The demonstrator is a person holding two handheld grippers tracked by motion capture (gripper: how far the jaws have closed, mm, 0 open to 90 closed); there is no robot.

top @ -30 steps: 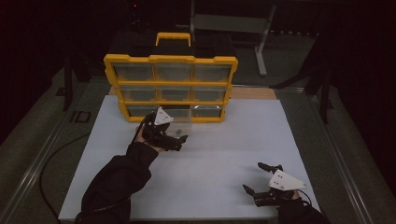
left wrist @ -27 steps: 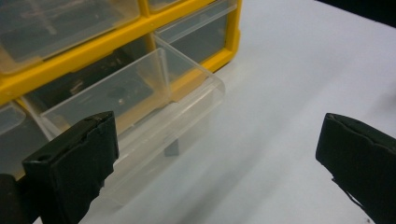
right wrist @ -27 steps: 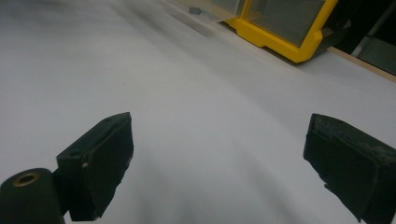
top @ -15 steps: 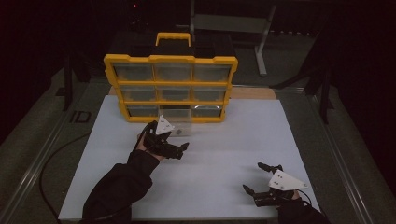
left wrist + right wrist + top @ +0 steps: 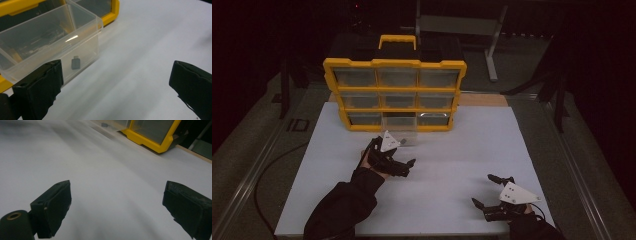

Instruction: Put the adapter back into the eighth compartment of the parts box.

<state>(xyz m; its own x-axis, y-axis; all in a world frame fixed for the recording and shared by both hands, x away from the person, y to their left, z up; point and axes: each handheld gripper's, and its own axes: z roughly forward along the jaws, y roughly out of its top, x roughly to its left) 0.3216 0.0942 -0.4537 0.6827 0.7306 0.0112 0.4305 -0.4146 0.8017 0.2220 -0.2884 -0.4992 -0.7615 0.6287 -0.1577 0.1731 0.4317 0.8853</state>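
Drawer point(image 5: 53, 42), clear plastic, pulled out of the bottom row of the yellow organiser point(image 5: 395, 95) at the far edge of the white table point(image 5: 462, 150); it lies just ahead and left of the left gripper point(image 5: 404, 165), long axis running back into the cabinet. Inside, by the front wall, a small grey block point(image 5: 75, 62). Left gripper jaws spread wide and empty; right gripper point(image 5: 484, 192), near the table's near right corner and well apart, likewise wide and empty.

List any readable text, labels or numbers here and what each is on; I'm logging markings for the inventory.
"ID": on the floor left of the table, faint.
No readable text on the organizer, its pulled-out drawer, the small grey part inside, or either hand-held gripper.
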